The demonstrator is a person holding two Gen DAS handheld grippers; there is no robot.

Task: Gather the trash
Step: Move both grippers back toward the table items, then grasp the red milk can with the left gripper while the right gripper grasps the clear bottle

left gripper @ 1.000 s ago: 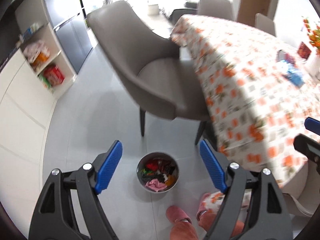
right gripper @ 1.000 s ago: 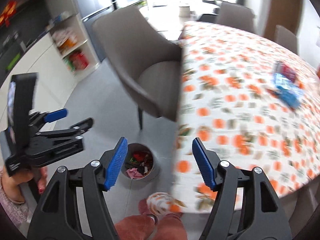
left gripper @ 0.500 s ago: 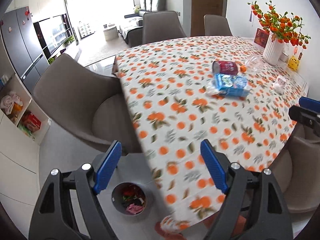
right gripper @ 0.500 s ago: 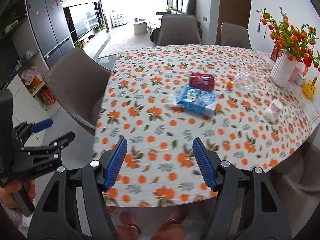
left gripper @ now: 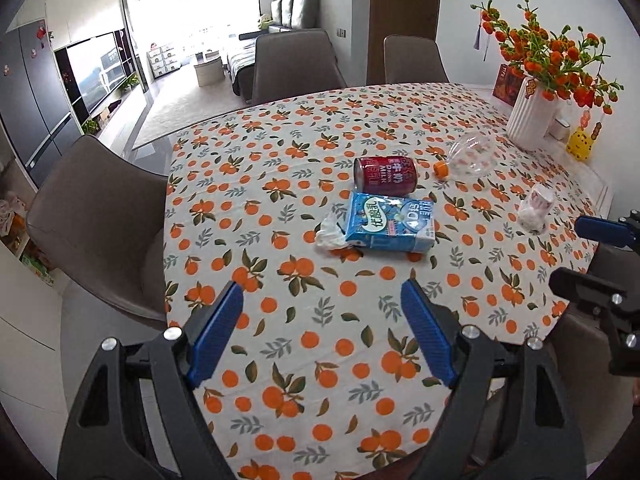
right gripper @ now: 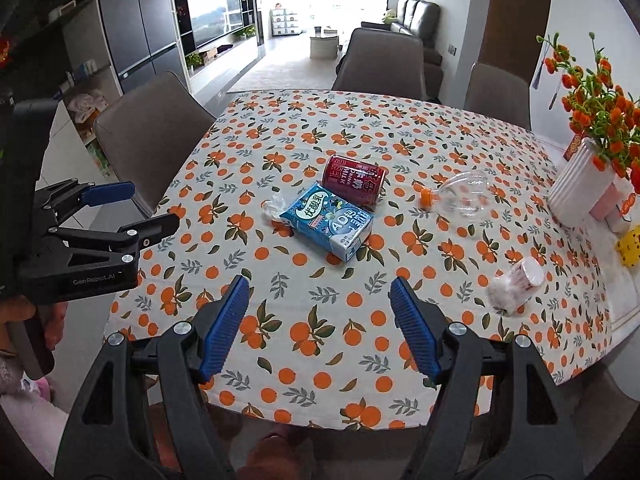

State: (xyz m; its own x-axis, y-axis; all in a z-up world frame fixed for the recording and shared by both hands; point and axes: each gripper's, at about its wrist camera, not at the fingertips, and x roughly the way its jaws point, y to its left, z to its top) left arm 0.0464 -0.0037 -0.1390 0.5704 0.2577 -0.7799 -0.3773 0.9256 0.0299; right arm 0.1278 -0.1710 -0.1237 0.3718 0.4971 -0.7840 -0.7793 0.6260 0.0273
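Nearest the cameras, both grippers hang over the near edge of the counter (left gripper: 280, 184), which wears a cloth printed with oranges and leaves. The left gripper (left gripper: 322, 334) has its blue fingers (left gripper: 216, 332) spread wide with only cloth showing between them. The right gripper (right gripper: 320, 326) also has its fingers (right gripper: 414, 330) apart and is opening at this moment, with nothing between them either. In the right wrist view the left gripper shows again at the left edge, held in a hand (right gripper: 18, 320) beside the counter's corner.

Further in, near the middle of the counter, lies the trash. A blue drink carton (left gripper: 390, 222) lies flat, with a crumpled clear wrapper (left gripper: 330, 234) touching its left end. Just behind the carton, a dark red can (left gripper: 386, 173) lies on its side. To the right of the can, a clear plastic bottle (left gripper: 470, 154) with an orange cap lies on its side, apart from the rest. Toward the right edge, a small white and pink cup (left gripper: 534, 210) lies tipped over.

At the far right corner stands a white ribbed vase (left gripper: 530, 114) of orange flowers, with a small yellow figure (left gripper: 580, 144) just beside it. Grey chairs (left gripper: 100, 216) stand round the counter, one at the left side and two at the far side.
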